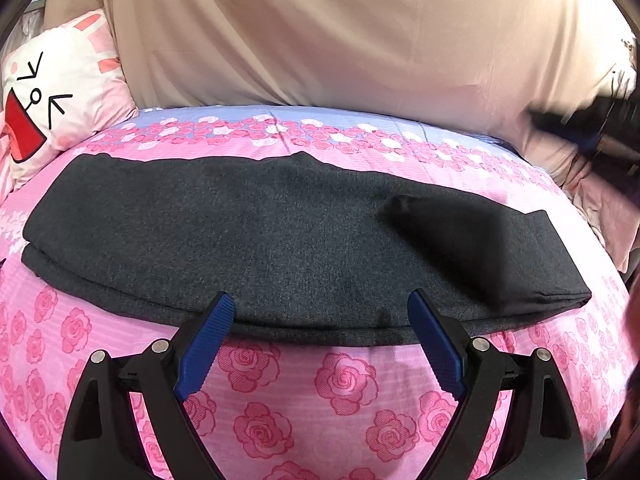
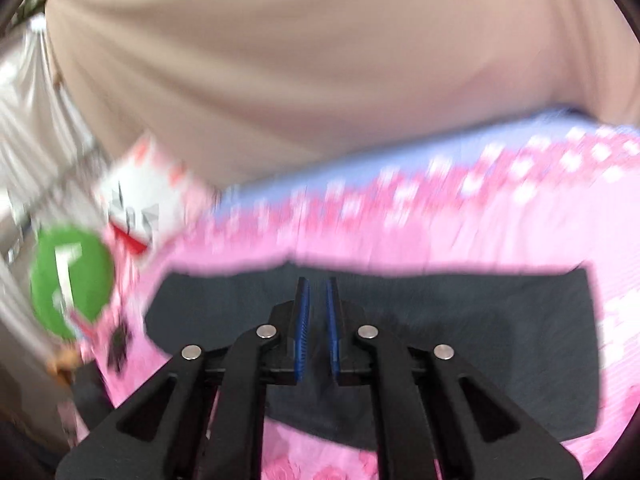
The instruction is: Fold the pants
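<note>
Left gripper (image 1: 322, 306) spread wide, empty, filling bottom of left wrist view; blue pads (image 1: 206, 350) angled outward, tips at near hem of pants (image 1: 280, 240). Holding nothing. Pants dark grey, folded lengthwise into long band across mid-frame, lying flat on pink rose bedspread (image 1: 320, 400). Left end shows two stacked layers with edges slightly offset. Right end doubled over into thick flap, small pucker in cloth at centre right. Cartoon-face pillow (image 1: 60, 92) at left edge, propped at head of bed. Beige curtain (image 1: 320, 32) across whole top. Dark blurred shape at right edge, cannot tell what.

Right wrist view: heavy motion blur. Right gripper (image 2: 318, 284) nearly closed, narrow slit between blue pads, nothing pinched between them; tips over far edge of pants (image 2: 480, 340) at frame centre. Pants spread as dark rectangle across lower middle, bedspread (image 2: 400, 232) showing beyond and below. Pillow (image 2: 144, 184) at left, smeared. Green round object (image 2: 72, 280) with white mark at left edge, unidentifiable through blur. Curtain (image 2: 280, 60) filling upper frame.
</note>
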`<state>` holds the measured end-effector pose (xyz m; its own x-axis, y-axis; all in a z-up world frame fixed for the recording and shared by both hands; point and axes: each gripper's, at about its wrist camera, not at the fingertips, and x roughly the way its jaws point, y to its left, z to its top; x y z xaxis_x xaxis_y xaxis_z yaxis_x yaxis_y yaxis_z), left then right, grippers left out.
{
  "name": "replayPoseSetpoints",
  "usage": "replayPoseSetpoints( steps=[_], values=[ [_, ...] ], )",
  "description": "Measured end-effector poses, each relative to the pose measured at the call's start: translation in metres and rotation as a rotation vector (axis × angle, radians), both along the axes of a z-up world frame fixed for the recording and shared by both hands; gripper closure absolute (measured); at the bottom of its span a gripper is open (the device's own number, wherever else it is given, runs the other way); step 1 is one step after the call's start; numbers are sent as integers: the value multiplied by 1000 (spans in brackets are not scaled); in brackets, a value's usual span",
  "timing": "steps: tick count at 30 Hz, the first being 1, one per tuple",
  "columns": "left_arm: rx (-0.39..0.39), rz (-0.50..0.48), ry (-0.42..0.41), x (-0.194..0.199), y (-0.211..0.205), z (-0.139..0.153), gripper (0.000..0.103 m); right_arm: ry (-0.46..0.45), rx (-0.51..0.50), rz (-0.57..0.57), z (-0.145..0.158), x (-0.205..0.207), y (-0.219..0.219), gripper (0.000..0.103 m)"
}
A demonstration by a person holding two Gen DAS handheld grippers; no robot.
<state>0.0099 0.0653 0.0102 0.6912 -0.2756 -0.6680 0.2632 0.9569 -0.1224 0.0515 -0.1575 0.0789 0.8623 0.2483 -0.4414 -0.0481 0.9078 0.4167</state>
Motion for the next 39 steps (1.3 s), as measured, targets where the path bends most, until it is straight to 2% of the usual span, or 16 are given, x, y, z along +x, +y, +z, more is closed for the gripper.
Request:
replayPoseSetpoints(
  steps=[3,6,9,11,13,15,18,19,21,22,23,25,29,33,35,39],
  values=[
    [-9,-2,7,1,1,0,17,-104,-11,-117,36,-17,-27,95],
    [-8,-6,17,2,1,-1,17,-26,-27,-1,35,2,-15,95],
    [-25,-13,15,1,3,0,17,86,-150,79,-3,16,21,83],
    [-49,-16,13,0,8,1,17,167,-212,142,-35,19,42,67],
    [-77,-24,18,-4,13,1,17,258,-272,215,-67,21,63,66],
    [-98,-40,35,-6,17,0,17,304,-314,260,-87,21,82,65],
    [-116,-48,78,-7,21,-4,17,315,-384,313,-101,19,106,50],
    [-125,-49,88,-7,23,-5,17,318,-409,322,-106,19,112,49],
    [-145,-15,113,-5,30,-8,17,334,-443,334,-117,22,119,53],
    [-167,-16,129,-4,33,-9,17,341,-450,339,-121,24,121,73],
    [-194,-20,150,-1,37,-11,17,338,-465,325,-122,25,121,87],
    [-225,4,178,4,44,-15,17,328,-472,294,-116,27,120,94],
    [-275,13,207,8,51,-19,17,209,-397,195,-65,24,99,95],
    [-254,9,198,7,47,-17,17,120,-353,152,-26,25,93,95],
    [-247,12,196,7,46,-17,17,146,-353,172,-34,36,101,94],
    [-238,19,197,9,45,-17,17,294,-358,235,-95,61,120,94]
  ],
)
